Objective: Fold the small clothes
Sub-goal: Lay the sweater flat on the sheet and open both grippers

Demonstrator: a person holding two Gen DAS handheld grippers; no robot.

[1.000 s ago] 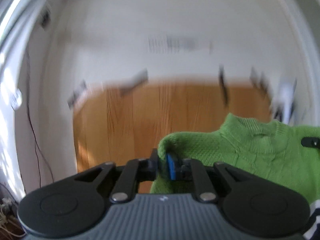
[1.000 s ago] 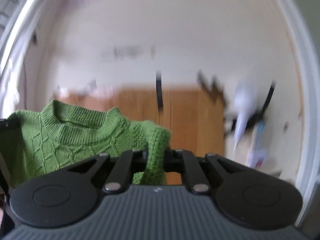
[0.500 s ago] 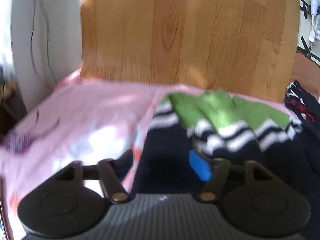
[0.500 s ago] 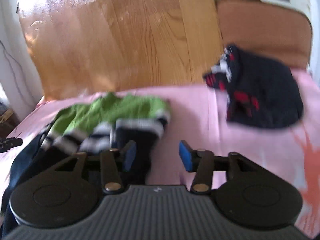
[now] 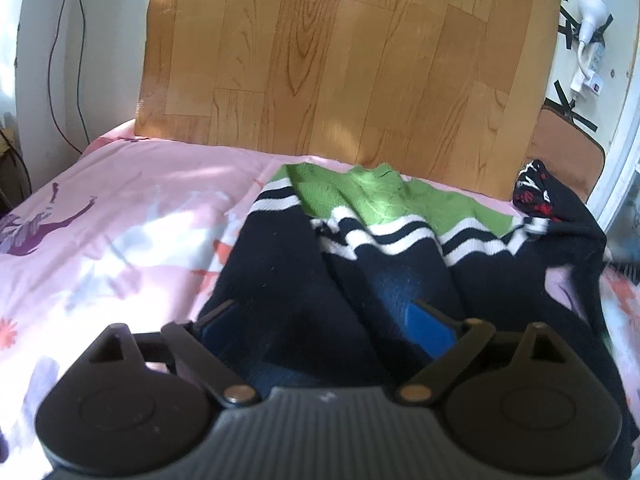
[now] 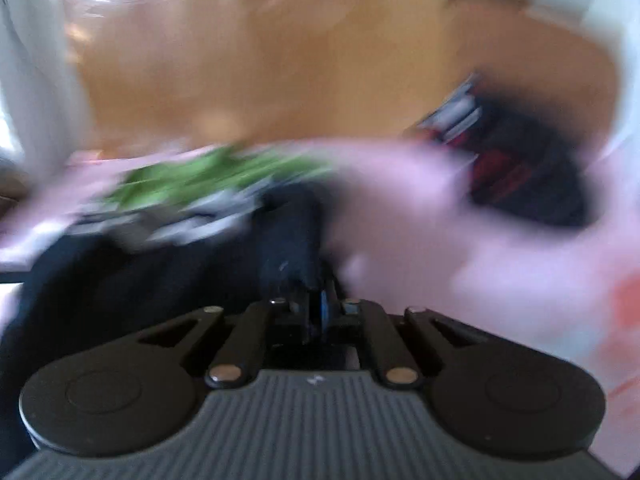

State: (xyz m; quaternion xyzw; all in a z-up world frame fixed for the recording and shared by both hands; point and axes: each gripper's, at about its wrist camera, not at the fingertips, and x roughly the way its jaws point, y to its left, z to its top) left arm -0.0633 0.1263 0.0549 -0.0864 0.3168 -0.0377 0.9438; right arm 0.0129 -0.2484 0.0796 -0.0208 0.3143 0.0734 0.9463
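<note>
A knitted sweater, green on top with white stripes and a navy lower part, lies crumpled on the pink bedsheet. My left gripper hovers low over its navy part. Its jaws are opening wide, the navy cloth lies under and between them, and the blue pads do not press on it. The right wrist view is blurred by motion. There my right gripper is shut, with a fold of the sweater's navy cloth pinched at its tips.
A second dark garment with red and white pattern lies at the right of the bed, also blurred in the right wrist view. A wooden headboard stands behind. A cable hangs left; a brown cushion sits at the far right.
Both grippers came down from holding the sweater up by its shoulders. It now lies on the bed. The left gripper let go and opened; the right opened, then shut on navy cloth.
</note>
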